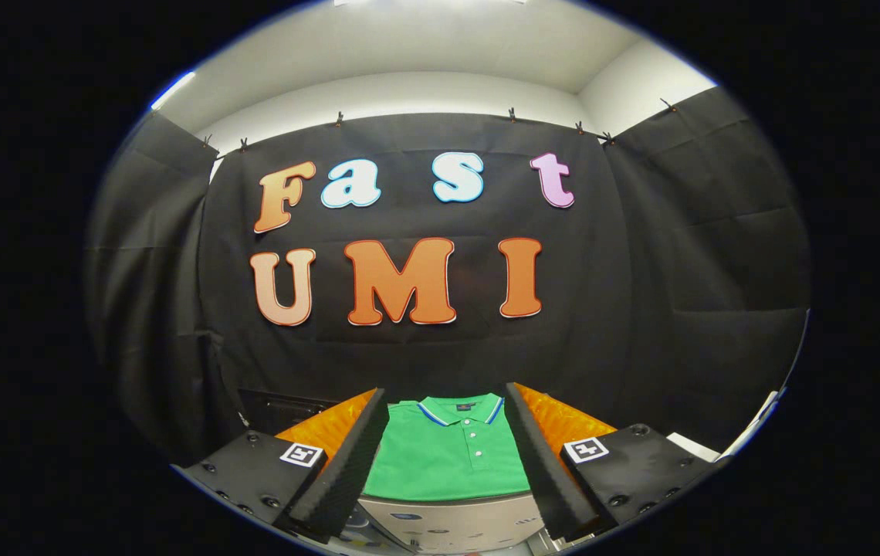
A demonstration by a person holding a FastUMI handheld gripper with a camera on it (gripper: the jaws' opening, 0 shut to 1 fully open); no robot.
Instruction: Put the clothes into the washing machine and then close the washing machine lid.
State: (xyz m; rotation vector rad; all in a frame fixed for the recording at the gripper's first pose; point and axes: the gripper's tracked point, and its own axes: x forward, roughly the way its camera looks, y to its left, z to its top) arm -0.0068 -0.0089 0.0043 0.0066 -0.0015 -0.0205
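The gripper (pixel 446 455) points level and forward, its 2 fingers (pixel 347 463) spread wide apart with a broad gap between them. Each finger carries a dark ribbed pad on its inner face, an orange body behind it, and a black mount bearing 1 square marker. Nothing is pressed between the pads.

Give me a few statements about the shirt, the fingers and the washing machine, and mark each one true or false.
1. The shirt is green with a striped collar. True.
2. The gripper is shut on the shirt. False: its fingers stand open, with the shirt seen between and beyond them, untouched.
3. The shirt lies folded flat, buttons facing up. True.
4. The shirt is already inside the washing machine. False: it lies in the open, beyond the machine's pale top.
5. The wall behind the shirt is white cloth. False: it is black cloth.
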